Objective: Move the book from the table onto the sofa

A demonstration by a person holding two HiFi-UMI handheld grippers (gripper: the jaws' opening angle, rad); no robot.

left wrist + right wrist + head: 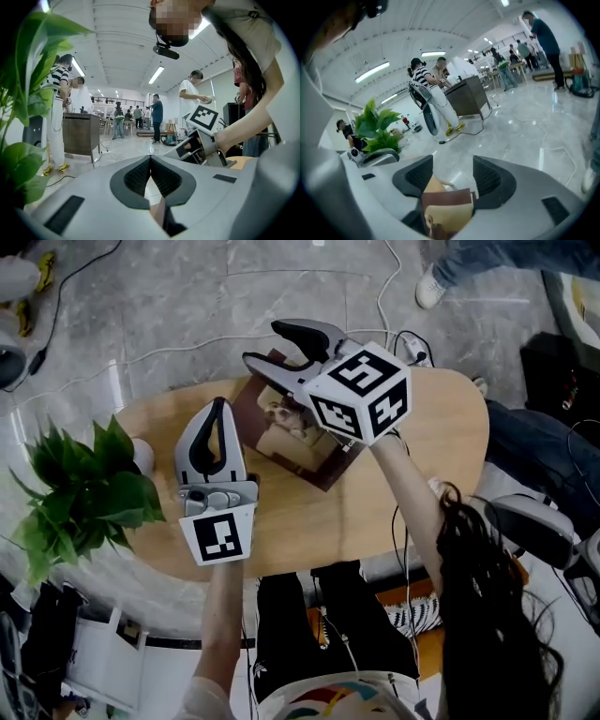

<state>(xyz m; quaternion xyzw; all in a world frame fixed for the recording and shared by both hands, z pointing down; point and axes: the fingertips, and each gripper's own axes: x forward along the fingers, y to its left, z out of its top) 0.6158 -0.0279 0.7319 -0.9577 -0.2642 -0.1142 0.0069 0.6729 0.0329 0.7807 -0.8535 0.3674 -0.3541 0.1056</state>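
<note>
Your left gripper (pixel 219 409) and right gripper (pixel 267 345) share the same build: pale grey moulded shells with curved jaws, each jaw lined inside with a black ribbed pad (pixel 490 178). Small black rectangular insets (pixel 63 213) sit on the shells. Each gripper carries a white marker cube (pixel 359 393) printed with black square patterns. You wear black trousers (pixel 323 615) and a white top (pixel 328 701) with a multicoloured print at the front.

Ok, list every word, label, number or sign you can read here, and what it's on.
Nothing readable.
White cube on the right hand-held gripper: black square marker patterns, no letters.
White marker face on the left hand-held gripper: same.
Dark brown book: any cover print too blurred.
</note>
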